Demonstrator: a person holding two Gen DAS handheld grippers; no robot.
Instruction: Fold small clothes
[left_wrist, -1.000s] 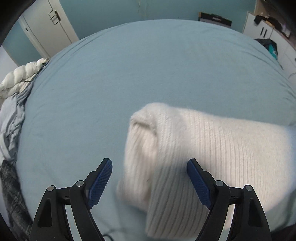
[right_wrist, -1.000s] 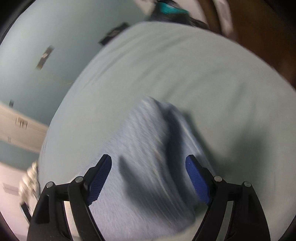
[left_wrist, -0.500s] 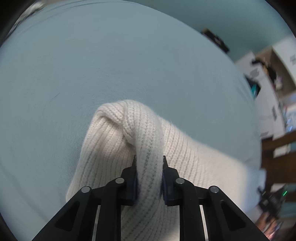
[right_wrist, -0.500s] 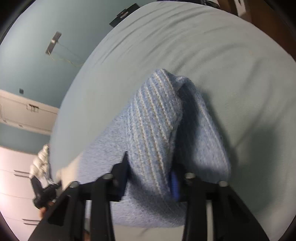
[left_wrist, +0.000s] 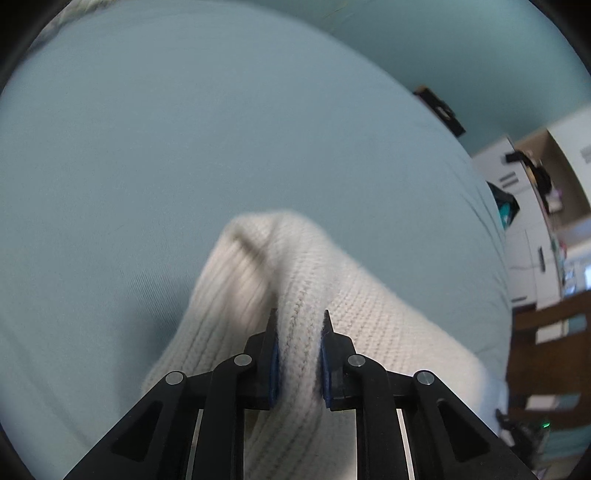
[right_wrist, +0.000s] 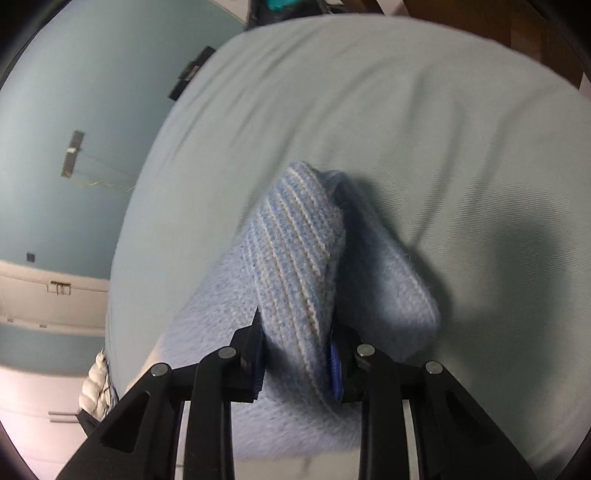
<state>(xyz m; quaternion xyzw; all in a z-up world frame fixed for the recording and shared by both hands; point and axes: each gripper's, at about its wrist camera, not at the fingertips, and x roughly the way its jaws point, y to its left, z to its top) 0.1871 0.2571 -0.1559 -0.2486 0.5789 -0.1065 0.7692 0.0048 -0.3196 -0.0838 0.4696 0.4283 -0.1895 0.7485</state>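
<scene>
No text, label, brand, number or sign can be read in either view. The knitted garment, the bed sheet, the walls and the furniture at the edges carry no legible writing; distant items are too small and blurred to read.

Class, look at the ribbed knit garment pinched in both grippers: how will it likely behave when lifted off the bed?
The knit garment looks floppy: it bunches into a ridge inside the left gripper. It probably sags between grips, since the right gripper pinches another fold. Its fuzzy ribbing likely resists slipping.
</scene>
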